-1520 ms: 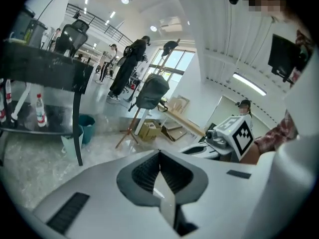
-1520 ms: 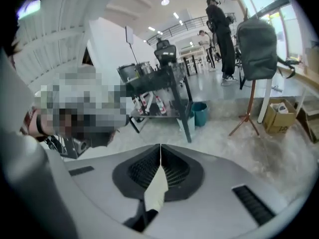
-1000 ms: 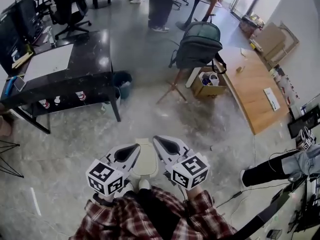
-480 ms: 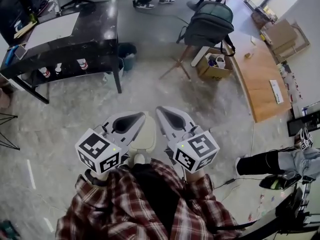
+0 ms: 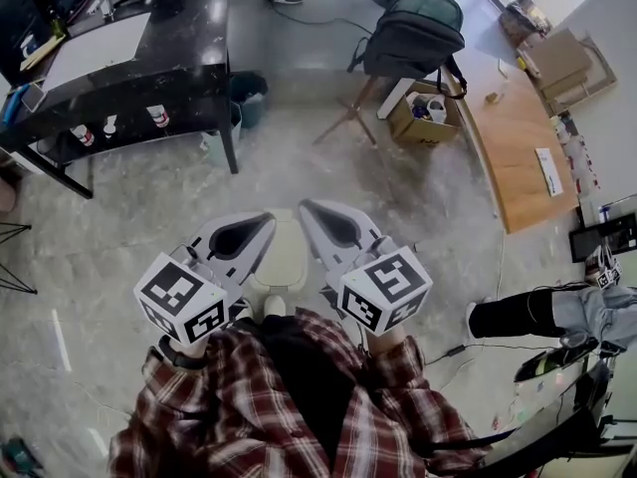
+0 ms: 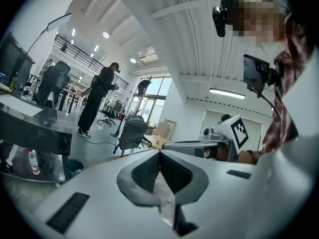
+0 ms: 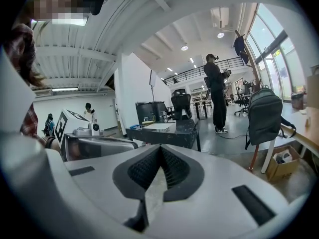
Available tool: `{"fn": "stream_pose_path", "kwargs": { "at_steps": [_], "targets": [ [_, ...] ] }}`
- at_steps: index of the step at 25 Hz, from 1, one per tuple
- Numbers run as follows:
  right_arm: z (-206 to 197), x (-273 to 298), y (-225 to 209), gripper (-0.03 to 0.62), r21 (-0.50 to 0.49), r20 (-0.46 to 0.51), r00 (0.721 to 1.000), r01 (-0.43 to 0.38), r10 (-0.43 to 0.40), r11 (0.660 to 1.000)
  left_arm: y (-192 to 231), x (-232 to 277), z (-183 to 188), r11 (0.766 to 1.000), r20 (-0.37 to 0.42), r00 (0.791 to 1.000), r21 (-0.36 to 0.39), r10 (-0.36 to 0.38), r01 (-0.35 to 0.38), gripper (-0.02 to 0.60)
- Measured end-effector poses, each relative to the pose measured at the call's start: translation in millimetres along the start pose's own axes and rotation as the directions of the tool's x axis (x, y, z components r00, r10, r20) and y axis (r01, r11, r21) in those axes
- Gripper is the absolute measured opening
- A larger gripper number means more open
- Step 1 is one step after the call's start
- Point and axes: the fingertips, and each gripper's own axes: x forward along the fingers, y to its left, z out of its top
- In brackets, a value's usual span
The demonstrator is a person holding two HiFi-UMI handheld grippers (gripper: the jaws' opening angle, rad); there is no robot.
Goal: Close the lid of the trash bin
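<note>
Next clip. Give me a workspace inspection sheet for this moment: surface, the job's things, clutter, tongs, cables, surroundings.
Surface: grey polished floor.
Job's things: cream trash bin on the floor; from above its lid looks down, not certain.
Clutter: open cardboard box holding items; small dark bin beside the desk.
Tongs: left tongs and right tongs both shut and empty, one at each side of the trash bin.
Cables: dark cable on the floor at the right.
Surroundings: black desk, wooden table, backpack on a chair, a person's leg.
</note>
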Motion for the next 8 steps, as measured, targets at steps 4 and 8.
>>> {"fn": "stream_pose_path", "kwargs": {
  "at_steps": [4,8],
  "targets": [
    [-2.0,0.6,3.6,0.012,-0.002,-0.005,1.000,-0.006,0.006,1.000,0.3,-3.2,-0.6,1.000,0.006,1.000,-0.008,0.002,-0.001,0.011],
    [-4.2,3.9,10.0,0.012,0.004,-0.010,1.000,-0.015,0.015,1.000,0.5,-9.7,-2.0,1.000,0.005,1.000,-0.019,0.005,-0.005,0.011]
  ]
}}
